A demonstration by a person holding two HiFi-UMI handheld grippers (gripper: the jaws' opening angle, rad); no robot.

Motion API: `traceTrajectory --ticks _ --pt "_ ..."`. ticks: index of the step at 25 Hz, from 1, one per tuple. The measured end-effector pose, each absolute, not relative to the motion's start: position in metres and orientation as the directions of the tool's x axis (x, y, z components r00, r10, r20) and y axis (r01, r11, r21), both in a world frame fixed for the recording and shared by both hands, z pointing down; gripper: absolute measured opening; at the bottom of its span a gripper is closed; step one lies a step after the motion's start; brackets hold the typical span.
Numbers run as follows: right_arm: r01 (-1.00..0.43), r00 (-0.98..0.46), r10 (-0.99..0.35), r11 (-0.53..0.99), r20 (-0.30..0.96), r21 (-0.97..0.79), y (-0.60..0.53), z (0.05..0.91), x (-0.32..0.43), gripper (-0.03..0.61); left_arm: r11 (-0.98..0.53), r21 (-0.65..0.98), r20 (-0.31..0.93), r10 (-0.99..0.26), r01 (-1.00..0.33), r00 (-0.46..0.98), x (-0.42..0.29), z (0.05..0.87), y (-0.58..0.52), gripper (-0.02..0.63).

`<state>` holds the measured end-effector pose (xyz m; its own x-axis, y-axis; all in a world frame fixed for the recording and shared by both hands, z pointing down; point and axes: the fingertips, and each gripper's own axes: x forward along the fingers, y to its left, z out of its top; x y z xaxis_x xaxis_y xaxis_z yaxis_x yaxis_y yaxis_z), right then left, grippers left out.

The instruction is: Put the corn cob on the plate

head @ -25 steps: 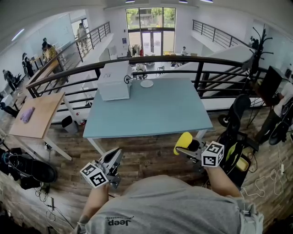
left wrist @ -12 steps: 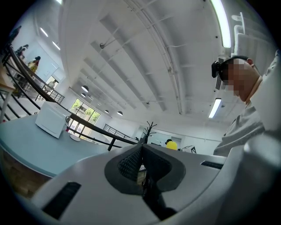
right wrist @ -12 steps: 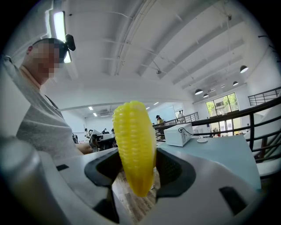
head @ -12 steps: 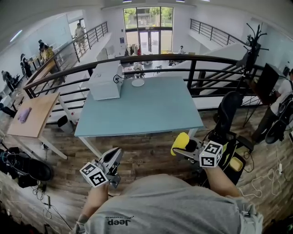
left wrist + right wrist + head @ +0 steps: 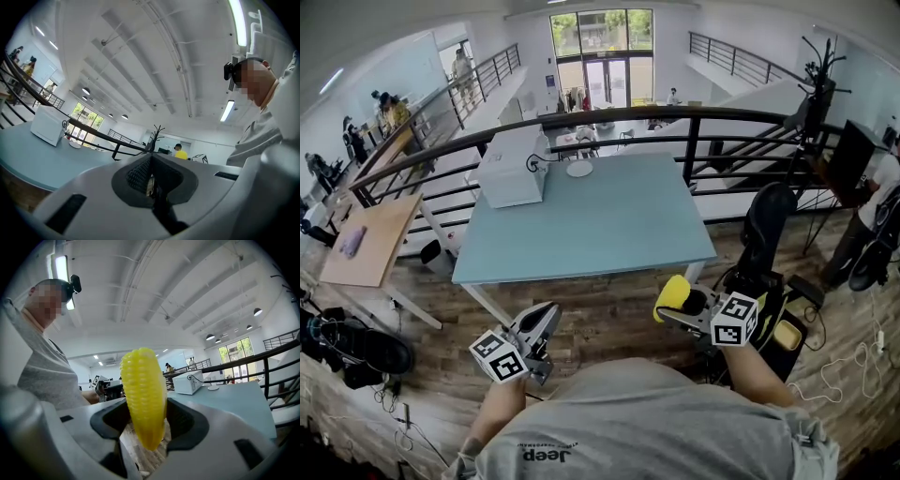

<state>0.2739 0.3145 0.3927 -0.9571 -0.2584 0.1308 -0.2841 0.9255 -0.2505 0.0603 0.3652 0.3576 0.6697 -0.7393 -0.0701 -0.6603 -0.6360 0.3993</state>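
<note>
My right gripper (image 5: 680, 302) is shut on a yellow corn cob (image 5: 676, 291), held short of the blue table's (image 5: 600, 225) near right corner. In the right gripper view the corn cob (image 5: 143, 397) stands upright between the jaws of that gripper (image 5: 145, 420). A small white plate (image 5: 579, 169) lies at the table's far edge, beside a white box; the plate (image 5: 213, 388) shows small in the right gripper view too. My left gripper (image 5: 546, 319) is shut and empty, off the table's near left side; in its own view the left gripper (image 5: 151, 180) has its dark pads together.
A white box (image 5: 512, 169) with a cable stands at the table's far left. Black railing (image 5: 694, 127) runs behind the table. A wooden table (image 5: 370, 239) stands to the left, bags and gear (image 5: 347, 345) lie on the wooden floor, and a black tripod stand (image 5: 764, 234) sits at the right.
The table has drawn a little nearer and shifted left in the head view as I stepped forward. Both grippers keep their pose, the corn cob still held.
</note>
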Motion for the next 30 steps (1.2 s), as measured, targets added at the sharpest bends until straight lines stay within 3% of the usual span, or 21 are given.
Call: traceTrajectory --ticks 30 --pt "-0.432 -0.901 -0.401 0.868 0.166 -0.247 0.089 0.38 0.011 0.247 -0.698 0.435 -0.094 -0.663 -0.568 0.743 -0.224 0.372 0.144 0.02"
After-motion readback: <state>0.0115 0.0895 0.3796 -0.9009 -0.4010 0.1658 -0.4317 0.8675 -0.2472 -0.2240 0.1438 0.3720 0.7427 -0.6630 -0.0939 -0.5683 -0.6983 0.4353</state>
